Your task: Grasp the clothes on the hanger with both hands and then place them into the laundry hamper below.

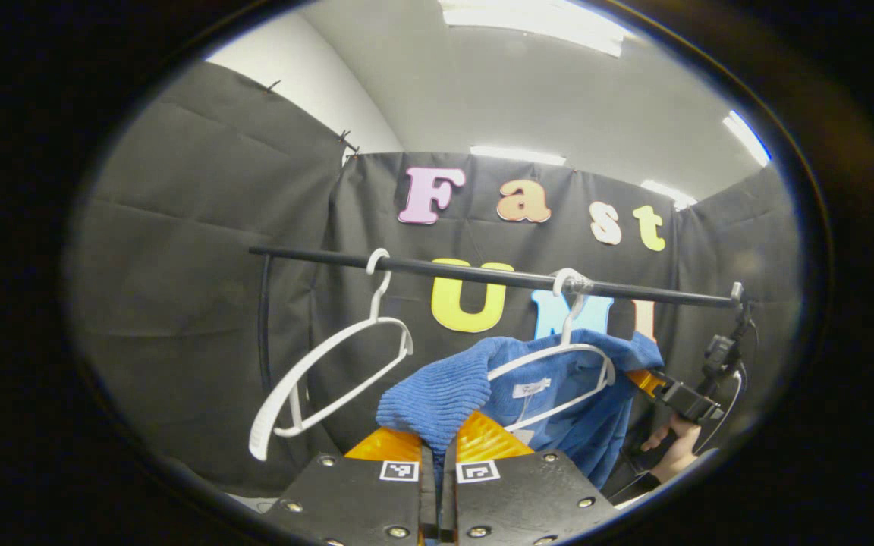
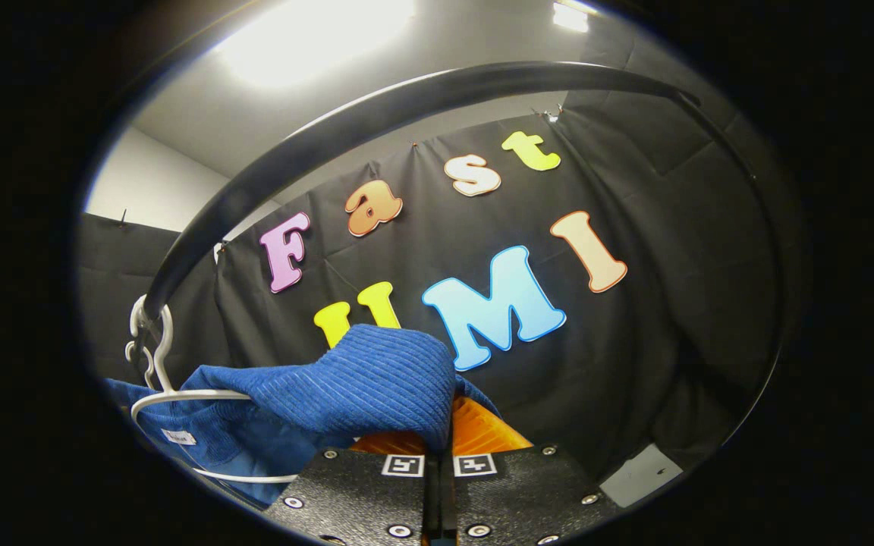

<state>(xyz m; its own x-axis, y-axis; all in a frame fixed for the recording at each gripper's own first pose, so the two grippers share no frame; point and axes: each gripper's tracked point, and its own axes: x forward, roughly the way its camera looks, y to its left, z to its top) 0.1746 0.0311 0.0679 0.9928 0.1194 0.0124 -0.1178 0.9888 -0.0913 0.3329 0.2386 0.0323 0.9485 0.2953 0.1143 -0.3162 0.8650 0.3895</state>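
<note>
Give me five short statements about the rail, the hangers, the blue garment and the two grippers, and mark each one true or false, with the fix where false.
1. Two white hangers hang on the black rail. True: an empty hanger and a second hanger.
2. The blue garment is already off its hanger. False: it is draped on the second hanger.
3. The left gripper is shut on a fold of the blue garment. True.
4. The right gripper is open and clear of the cloth. False: it is shut on a fold of the garment.
5. The empty hanger carries a red shirt. False: it carries nothing.
</note>
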